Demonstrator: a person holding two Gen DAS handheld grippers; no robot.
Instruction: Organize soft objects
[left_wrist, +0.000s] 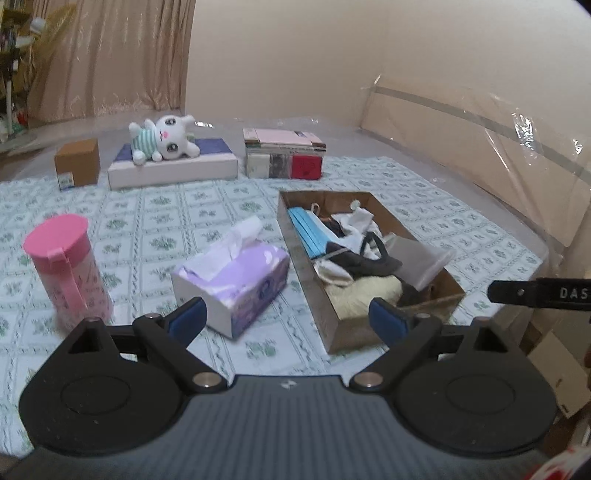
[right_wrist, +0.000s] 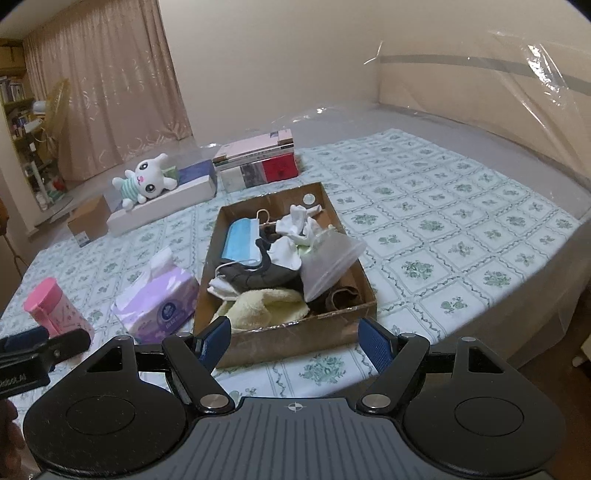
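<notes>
Right wrist view shows the right gripper (right_wrist: 293, 341) spread wide, empty, the cardboard box (right_wrist: 295, 338) of soft items (right_wrist: 266, 266) at twelve o'clock. Left gripper (left_wrist: 290, 319) likewise gapes empty. Approach seems underway; next likely calls for descending onto one cloth.

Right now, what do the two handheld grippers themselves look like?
Both match: the left gripper and right gripper have black linkage arms with silver pivot pins, blue ribbed pads, round black discs and a grey ribbed body. White lettering marks the side.
</notes>
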